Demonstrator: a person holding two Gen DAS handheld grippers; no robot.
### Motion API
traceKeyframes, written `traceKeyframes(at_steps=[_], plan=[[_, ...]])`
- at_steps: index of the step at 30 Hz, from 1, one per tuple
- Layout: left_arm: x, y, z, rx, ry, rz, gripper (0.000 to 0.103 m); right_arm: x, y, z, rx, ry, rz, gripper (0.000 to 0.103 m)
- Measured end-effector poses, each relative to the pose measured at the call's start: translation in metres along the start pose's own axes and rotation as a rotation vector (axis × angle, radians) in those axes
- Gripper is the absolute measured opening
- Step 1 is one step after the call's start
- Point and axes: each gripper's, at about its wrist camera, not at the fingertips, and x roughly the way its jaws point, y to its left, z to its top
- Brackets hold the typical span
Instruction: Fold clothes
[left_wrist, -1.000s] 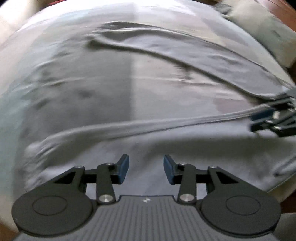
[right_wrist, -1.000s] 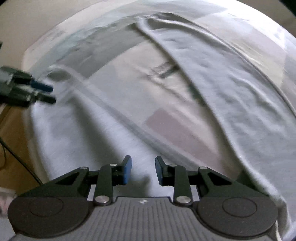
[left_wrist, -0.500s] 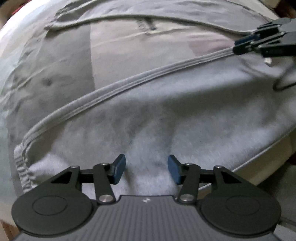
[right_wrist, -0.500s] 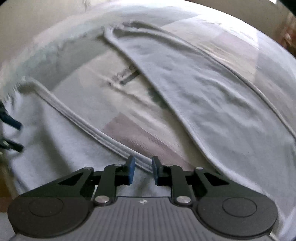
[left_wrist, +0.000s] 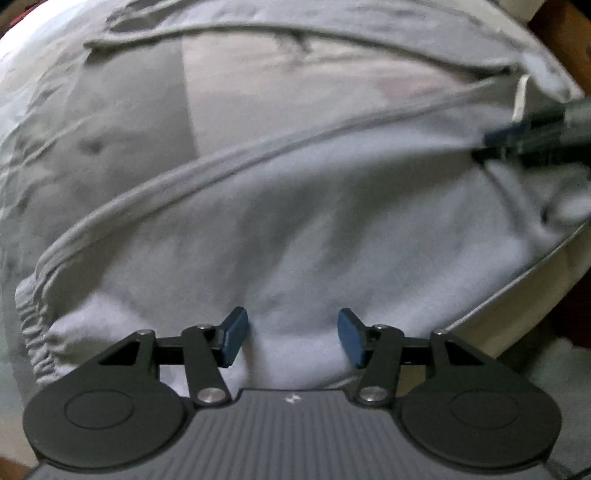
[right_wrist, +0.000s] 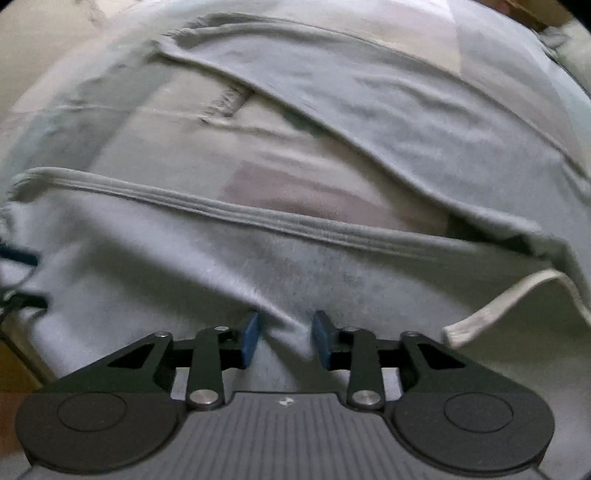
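Observation:
A pale grey fleece garment (left_wrist: 314, 229) lies spread out, its ribbed hem band (left_wrist: 192, 170) running across it. My left gripper (left_wrist: 291, 339) points down at the cloth near the gathered end of the band; its jaws are opening and nothing is pinched. In the right wrist view the same garment (right_wrist: 184, 273) and band (right_wrist: 266, 218) fill the lower half. My right gripper (right_wrist: 286, 339) has its jaws opening, with a loose ridge of the cloth between them. A white drawstring (right_wrist: 498, 306) lies to its right. The right gripper (left_wrist: 524, 140) also shows at the left view's right edge.
Under the garment lies a patchwork sheet (left_wrist: 258, 92) in grey, beige and pink blocks. A second grey layer (right_wrist: 406, 122) lies folded diagonally across it. The edge of the bed (left_wrist: 532, 269) runs close on the right in the left wrist view, with dark floor beyond.
Both grippers have come lower and closer to the cloth and rolled. The right jaws, nearly shut over the hem band half a second ago, have spread. The left jaws have widened too.

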Motion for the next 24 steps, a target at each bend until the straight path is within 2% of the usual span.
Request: traceKeyframes(at_steps=[4,7,10,14,18,21,23,24], plan=[[-0.006,0.009,-0.008,0.008,0.003,-0.018,0.056,-0.015,0.01,0.006,0.015,-0.004,0.115,0.055],[-0.015,0.015,0.004,0.0,-0.019,-0.029,0.055,-0.027,0.003,-0.003,0.025,-0.002,0.062,0.055],[-0.024,0.018,0.02,-0.016,-0.061,-0.05,0.055,-0.04,-0.024,-0.013,0.106,-0.013,-0.02,0.056],[-0.031,0.005,0.07,-0.008,-0.149,-0.095,0.055,-0.057,-0.067,-0.019,0.17,-0.063,-0.118,0.057],[-0.021,-0.034,0.135,0.002,-0.222,-0.201,0.056,-0.071,-0.113,-0.02,0.186,-0.133,-0.221,0.059],[-0.003,-0.084,0.176,0.015,-0.22,-0.327,0.056,-0.066,-0.15,-0.019,0.166,-0.172,-0.281,0.059],[0.011,-0.117,0.194,0.018,-0.197,-0.396,0.056,-0.061,-0.169,-0.017,0.149,-0.179,-0.272,0.059],[0.02,-0.133,0.203,0.018,-0.182,-0.431,0.057,-0.057,-0.178,-0.018,0.135,-0.146,-0.223,0.062]])
